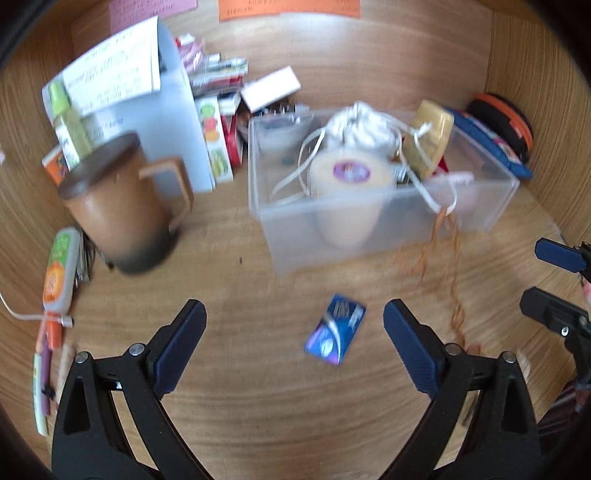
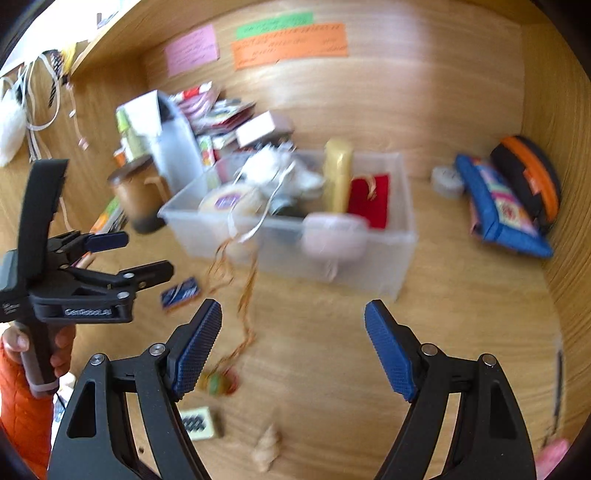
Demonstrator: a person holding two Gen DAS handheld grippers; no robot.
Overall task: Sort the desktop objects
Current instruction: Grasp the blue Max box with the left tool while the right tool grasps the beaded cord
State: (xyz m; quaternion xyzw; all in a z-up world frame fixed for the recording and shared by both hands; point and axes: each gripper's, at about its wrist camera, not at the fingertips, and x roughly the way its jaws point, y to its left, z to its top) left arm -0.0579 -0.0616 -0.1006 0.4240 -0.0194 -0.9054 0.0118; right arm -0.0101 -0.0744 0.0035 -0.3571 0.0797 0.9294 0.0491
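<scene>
Blue-padded left claw wide open, empty, right claw likewise

A wood-grain surface sits enclosed by matching wooden walls. Pink, green and orange notes are stuck on the back wall.

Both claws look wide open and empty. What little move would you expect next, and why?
Probably the left gripper dips down to close on the small blue packet. It lies loose on the desk between the open fingers, just in front of the clear bin, where sorted things already sit.
</scene>
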